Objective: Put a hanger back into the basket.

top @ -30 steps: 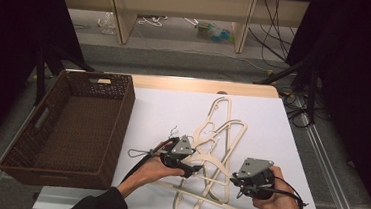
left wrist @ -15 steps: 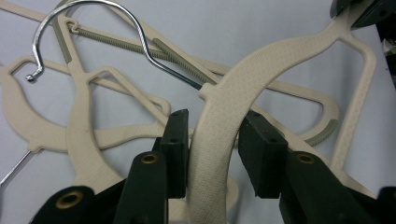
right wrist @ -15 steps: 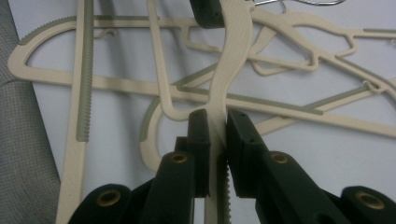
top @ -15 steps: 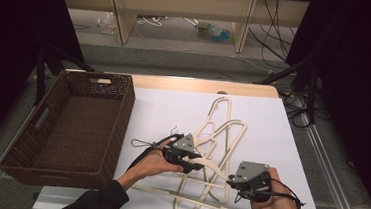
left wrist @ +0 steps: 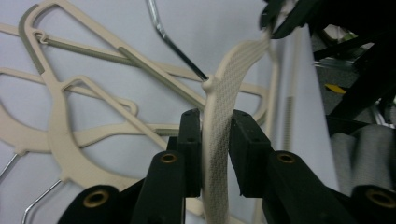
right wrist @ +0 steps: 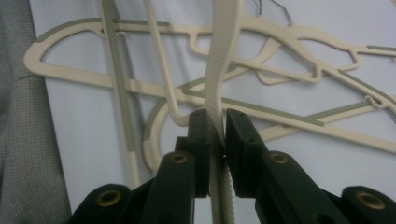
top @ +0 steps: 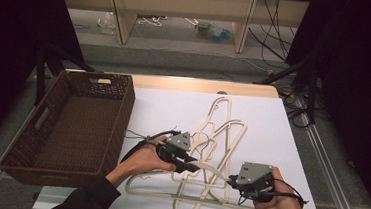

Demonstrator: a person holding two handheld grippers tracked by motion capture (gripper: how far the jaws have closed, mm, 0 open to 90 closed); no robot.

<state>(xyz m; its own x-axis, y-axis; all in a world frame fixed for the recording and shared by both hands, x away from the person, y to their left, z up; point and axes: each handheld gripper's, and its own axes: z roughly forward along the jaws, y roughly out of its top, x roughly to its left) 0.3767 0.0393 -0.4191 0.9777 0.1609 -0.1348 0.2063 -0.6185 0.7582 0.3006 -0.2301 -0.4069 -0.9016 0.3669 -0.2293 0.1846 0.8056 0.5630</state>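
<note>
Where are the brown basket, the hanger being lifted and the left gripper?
brown basket (top: 123, 110), high view, on its right wall.
lifted hanger (left wrist: 219, 121), left gripper view, on its textured arm above the jaws.
left gripper (top: 192, 165), high view, midway between its fingertips.

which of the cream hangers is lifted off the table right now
The hanger that spans between the two grippers: the left gripper and right gripper each clamp one of its arms, holding it above the other hangers lying flat on the white table.
</note>
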